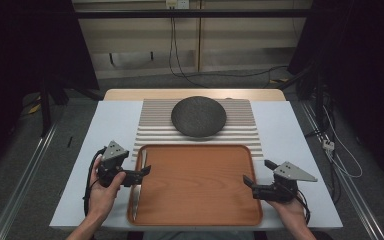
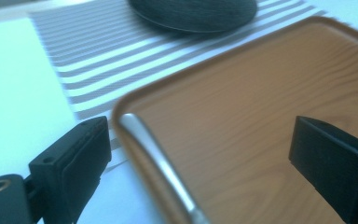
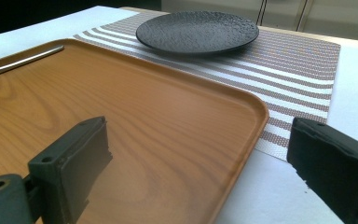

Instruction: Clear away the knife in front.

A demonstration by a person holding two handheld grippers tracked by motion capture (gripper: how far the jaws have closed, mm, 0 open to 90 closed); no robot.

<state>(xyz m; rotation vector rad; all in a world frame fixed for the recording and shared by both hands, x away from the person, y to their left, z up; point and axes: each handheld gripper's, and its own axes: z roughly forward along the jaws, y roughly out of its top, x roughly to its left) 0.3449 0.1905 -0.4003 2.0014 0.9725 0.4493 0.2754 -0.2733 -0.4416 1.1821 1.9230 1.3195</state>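
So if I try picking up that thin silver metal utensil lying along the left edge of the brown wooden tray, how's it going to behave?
The thin silver metal utensil looks rigid, so it probably won't flex. Its polished surface may slip between pads. It lies flat against the rim of the brown wooden tray, so getting under it could be awkward; a push would likely slide it.

Metal utensil: slim, silver, a straight handle; its end is too blurred to tell knife from spoon. It lies flat inside the wooden tray, along the tray's left rim, running from near edge to far edge. Tray: orange-brown wood grain, rounded corners, low raised rim, flat on the white table, its far edge overlapping the striped mat.
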